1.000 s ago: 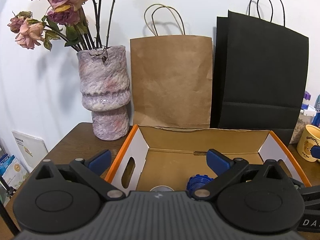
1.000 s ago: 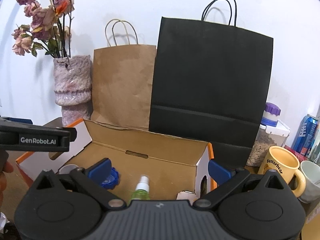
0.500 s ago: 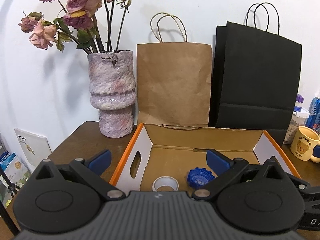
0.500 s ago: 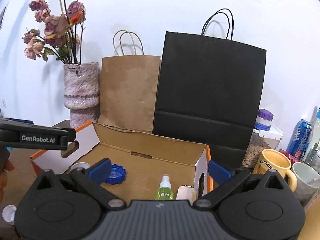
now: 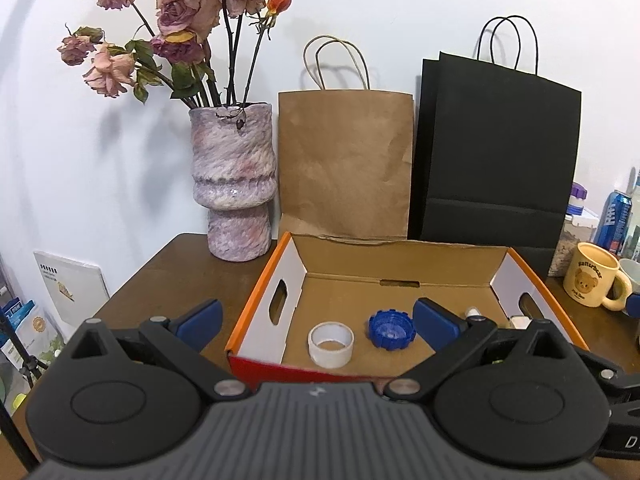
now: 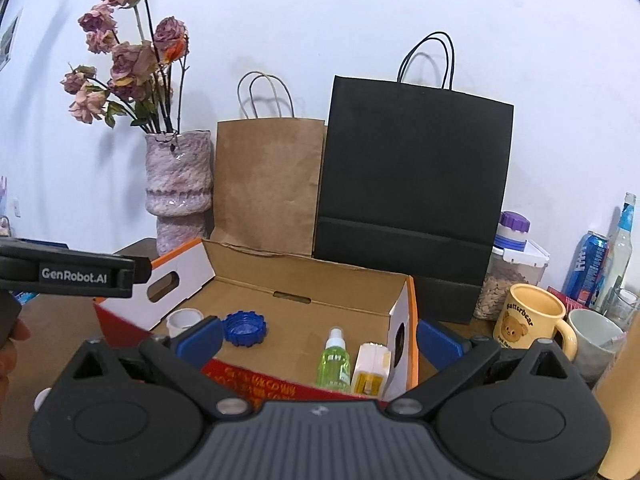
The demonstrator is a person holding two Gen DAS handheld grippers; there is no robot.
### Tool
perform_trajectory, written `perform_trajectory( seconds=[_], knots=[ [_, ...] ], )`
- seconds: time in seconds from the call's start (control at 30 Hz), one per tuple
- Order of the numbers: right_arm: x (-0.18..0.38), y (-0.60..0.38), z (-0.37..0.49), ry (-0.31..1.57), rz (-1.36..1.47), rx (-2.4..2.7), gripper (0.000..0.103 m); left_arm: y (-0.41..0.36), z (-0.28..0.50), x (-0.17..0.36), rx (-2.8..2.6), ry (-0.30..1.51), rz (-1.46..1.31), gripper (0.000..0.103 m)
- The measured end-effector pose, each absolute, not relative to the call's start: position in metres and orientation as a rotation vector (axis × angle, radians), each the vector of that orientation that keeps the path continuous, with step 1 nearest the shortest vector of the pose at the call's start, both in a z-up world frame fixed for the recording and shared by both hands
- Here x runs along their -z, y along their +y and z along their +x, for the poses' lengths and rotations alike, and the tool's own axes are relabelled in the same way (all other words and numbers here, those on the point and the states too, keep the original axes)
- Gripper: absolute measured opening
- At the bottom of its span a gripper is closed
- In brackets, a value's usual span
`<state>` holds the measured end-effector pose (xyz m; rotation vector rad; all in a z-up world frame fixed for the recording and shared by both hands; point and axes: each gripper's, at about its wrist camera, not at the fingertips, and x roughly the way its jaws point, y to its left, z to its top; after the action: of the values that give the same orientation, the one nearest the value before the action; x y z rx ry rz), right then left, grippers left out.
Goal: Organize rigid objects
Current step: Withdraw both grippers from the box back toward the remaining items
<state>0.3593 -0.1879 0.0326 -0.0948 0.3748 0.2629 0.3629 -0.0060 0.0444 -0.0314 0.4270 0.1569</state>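
The left gripper point(image 5: 316, 316) is held with its blue-tipped jaws spread wide and nothing between them. It is positioned just short of the near edge of a cardboard box point(image 5: 400, 258), above the table point(image 5: 160, 276). The right gripper point(image 6: 318, 338) is likewise spread wide and empty, and is poised at the near right part of the same box point(image 6: 304, 280).

Inside the box, a white tape roll point(image 5: 331, 344) is seen at the near left of the floor, with a blue cap point(image 5: 391, 329) just beside it to the right; the two are apart. In the right wrist view, a green spray bottle point(image 6: 334, 360) is found standing upright at the near right of the box, and a white and yellow carton point(image 6: 371, 368) stands just beside it, against the right wall. The tape roll point(image 6: 183, 320) and the blue cap point(image 6: 245, 327) are seen there too.

Beyond the box, a mottled vase point(image 5: 234, 184) with dried roses is noted at the far left, a brown paper bag point(image 5: 346, 164) behind the box, and a black paper bag point(image 5: 496, 152) to the right of it. A yellow bear mug point(image 6: 528, 322) is noted on the table to the right of the box. A blue can point(image 6: 588, 266) stands further right.
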Motion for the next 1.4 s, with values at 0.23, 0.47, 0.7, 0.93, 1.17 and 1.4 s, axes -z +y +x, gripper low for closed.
perform_trajectory(
  seconds=[0.23,0.47,0.7,0.93,1.17,1.4],
  knots=[
    [-0.033,-0.189,0.336,0.377,-0.088,-0.263,0.103,-0.007,0.34,-0.045,-0.152,0.437,-0.042,0.103],
    [-0.033,-0.189,0.312,0.382,-0.085,-0.265,0.103,-0.006,0.314,-0.045,-0.147,0.444,-0.047,0.103],
    [-0.029,-0.189,0.287,0.391,-0.084,-0.27,0.103,-0.008,0.289,-0.043,-0.14,0.449,-0.035,0.103],
    [-0.019,-0.191,0.267,0.417,-0.075,-0.273,0.103,-0.008,0.27,-0.034,-0.134,0.473,-0.029,0.103],
    [-0.008,-0.192,0.252,0.447,-0.077,-0.267,0.103,-0.006,0.254,-0.024,-0.125,0.494,-0.021,0.103],
    [0.003,-0.19,0.243,0.477,-0.084,-0.266,0.103,-0.002,0.244,-0.01,-0.116,0.521,-0.009,0.103]
  ],
)
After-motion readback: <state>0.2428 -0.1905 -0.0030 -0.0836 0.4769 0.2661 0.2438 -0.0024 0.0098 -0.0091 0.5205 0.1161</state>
